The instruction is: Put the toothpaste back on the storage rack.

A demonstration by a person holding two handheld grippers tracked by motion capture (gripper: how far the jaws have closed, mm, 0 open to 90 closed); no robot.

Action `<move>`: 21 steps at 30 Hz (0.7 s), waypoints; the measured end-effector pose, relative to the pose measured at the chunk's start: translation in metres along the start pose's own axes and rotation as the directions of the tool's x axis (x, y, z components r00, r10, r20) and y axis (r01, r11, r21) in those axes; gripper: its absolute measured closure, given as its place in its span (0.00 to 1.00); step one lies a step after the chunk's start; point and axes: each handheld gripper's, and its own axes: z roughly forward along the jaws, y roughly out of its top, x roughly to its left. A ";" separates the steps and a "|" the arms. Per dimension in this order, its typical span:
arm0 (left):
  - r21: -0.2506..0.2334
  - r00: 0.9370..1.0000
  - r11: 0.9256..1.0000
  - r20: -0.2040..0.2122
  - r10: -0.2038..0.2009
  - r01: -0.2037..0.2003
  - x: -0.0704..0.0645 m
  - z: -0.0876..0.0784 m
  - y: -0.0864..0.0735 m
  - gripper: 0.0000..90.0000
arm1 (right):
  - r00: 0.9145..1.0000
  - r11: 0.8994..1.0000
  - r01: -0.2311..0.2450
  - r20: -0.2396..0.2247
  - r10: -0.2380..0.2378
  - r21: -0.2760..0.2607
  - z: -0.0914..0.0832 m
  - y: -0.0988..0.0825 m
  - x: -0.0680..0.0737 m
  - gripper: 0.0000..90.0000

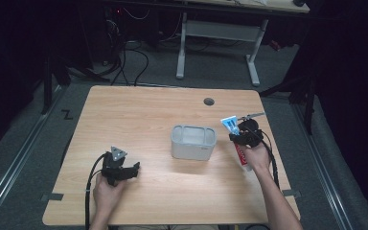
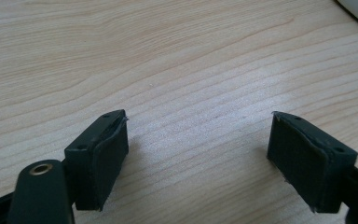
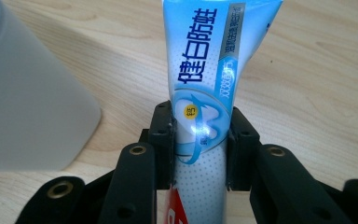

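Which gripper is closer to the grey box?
Right. The right gripper, clamped on the toothpaste tube, sits just beside the grey box; the left gripper sits farther off, open.

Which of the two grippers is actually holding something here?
The right gripper: its jaws clamp a blue-and-white toothpaste tube beside the grey box. The left gripper stands open over bare table.

A toothpaste tube (image 3: pixel 200 93), blue and white with a red end, sits clamped between the right gripper (image 3: pixel 199 140)'s jaws, its blue crimped end pointing forward past them. A grey rectangular bin (image 1: pixel 193 142) stands just left of that gripper, open-topped.
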 end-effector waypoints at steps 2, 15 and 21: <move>0.000 1.000 1.000 0.000 0.000 0.000 0.000 0.000 0.000 0.23 | 1.000 1.000 0.001 -0.011 -0.001 -0.011 -0.003 0.002 0.001 0.77; 0.000 1.000 1.000 0.002 -0.002 0.002 0.000 0.000 0.000 0.23 | 0.999 0.998 0.007 -0.037 -0.010 -0.066 -0.018 0.001 0.007 0.77; 0.000 1.000 1.000 0.002 -0.001 0.001 0.000 0.000 0.000 0.23 | 0.998 0.995 0.034 -0.047 -0.038 -0.096 -0.029 0.001 0.013 0.77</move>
